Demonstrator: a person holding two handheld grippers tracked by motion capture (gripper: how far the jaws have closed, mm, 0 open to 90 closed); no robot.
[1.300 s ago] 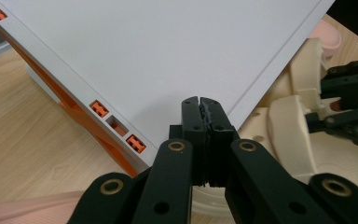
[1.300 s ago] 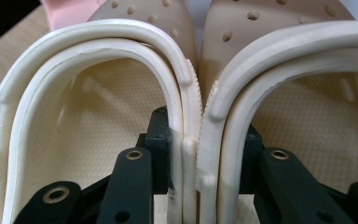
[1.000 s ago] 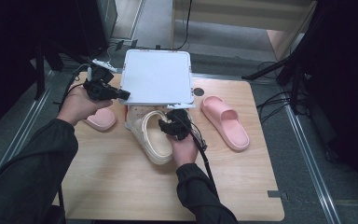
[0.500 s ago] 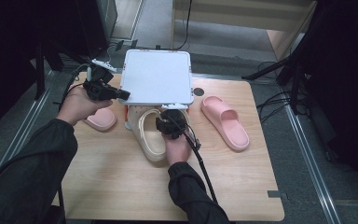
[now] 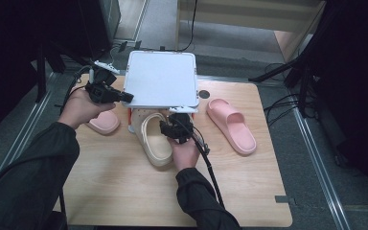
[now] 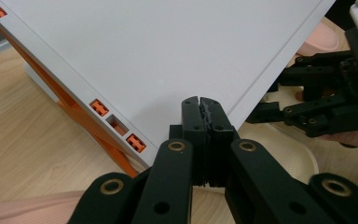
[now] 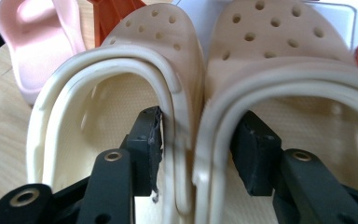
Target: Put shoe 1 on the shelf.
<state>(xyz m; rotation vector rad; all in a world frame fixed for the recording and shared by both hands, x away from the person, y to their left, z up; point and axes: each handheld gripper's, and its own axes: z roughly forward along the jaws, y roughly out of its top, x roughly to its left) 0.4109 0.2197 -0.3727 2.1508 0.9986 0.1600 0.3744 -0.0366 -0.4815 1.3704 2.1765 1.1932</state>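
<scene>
I see the pair of cream clogs (image 7: 200, 93) side by side, toes tucked under the raised white lid (image 5: 160, 79) of the box and heels out toward me on the wooden table (image 5: 249, 191). From the right gripper view, my right gripper (image 7: 200, 149) has one jaw inside the left clog and the other inside the right clog, so the two touching inner side walls sit pinched between them. In the high view that gripper (image 5: 175, 128) sits just at the lid's front edge, over the clogs' heels.

My left gripper (image 6: 200, 109) has its jaws pressed together at the near corner of the lid, which tilts up on orange hinge arms (image 6: 81, 112); I cannot tell whether the lid's edge is caught between them.

A pink slide (image 5: 231, 124) lies to the right of the box, well apart from the clogs. Its mate (image 5: 103, 122) lies at the left, beneath my left hand (image 5: 79, 108).
</scene>
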